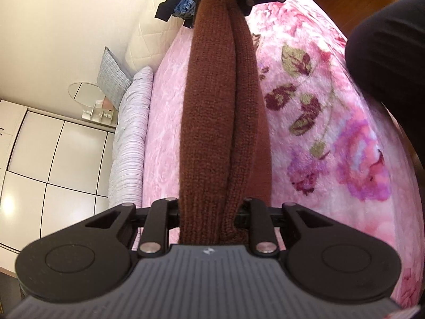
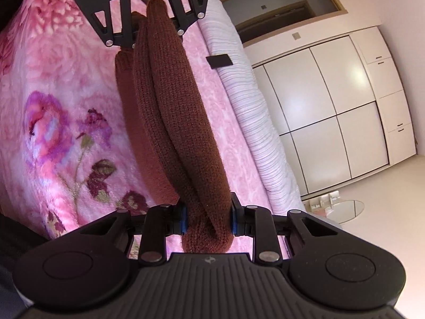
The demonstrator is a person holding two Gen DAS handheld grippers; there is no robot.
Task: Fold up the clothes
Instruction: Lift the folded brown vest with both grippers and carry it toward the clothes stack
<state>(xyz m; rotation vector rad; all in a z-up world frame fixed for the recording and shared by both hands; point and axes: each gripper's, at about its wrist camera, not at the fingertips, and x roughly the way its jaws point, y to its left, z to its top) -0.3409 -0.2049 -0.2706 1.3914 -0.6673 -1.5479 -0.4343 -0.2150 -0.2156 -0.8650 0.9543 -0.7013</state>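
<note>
Above the bed [image 1: 164, 143], my left claw [image 1: 212, 212] and right claw [image 2: 209, 220] each clench one end of the brown knit garment [image 1: 212, 111], stretched taut between them, probably to straighten a fold.

Bed covered by pink floral blanket [image 1: 332, 111]; striped pale quilt [image 2: 255, 122] along its edge. White quilted headboard [image 1: 148, 42] against cream wall [image 1: 66, 13]. White panelled wardrobe [image 2: 326, 106] reflects ceiling light. Round glass table [image 2: 345, 208] on pale floor.
</note>
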